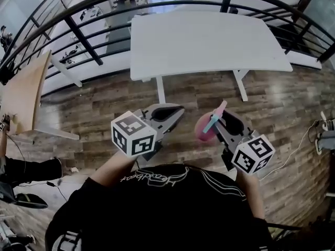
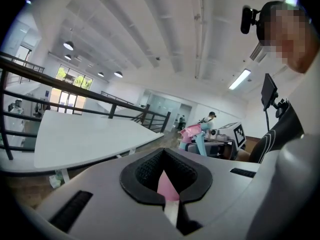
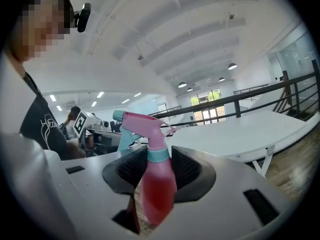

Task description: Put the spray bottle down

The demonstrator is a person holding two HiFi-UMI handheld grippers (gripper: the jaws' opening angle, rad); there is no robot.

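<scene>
Spray bottle [image 3: 155, 184], pink with a teal collar and trigger, stands upright, clamped by its body in my right gripper [image 3: 159, 170], in the air over the wooden floor [image 1: 94, 114], short of the white table [image 1: 209, 41]. My left gripper [image 2: 165, 176] is closed, with a pink sliver [image 2: 165, 186] at the seam that I cannot identify. I'd bring the bottle over the tabletop, seat its base flat, then part the jaws slowly. The bottle shows no label; the script on the black shirt [image 1: 157, 178] is unreadable.

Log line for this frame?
right tool: shut on spray bottle | left tool: shut, nothing held | spray bottle: in air, short of white table | step: not yet put down
</scene>
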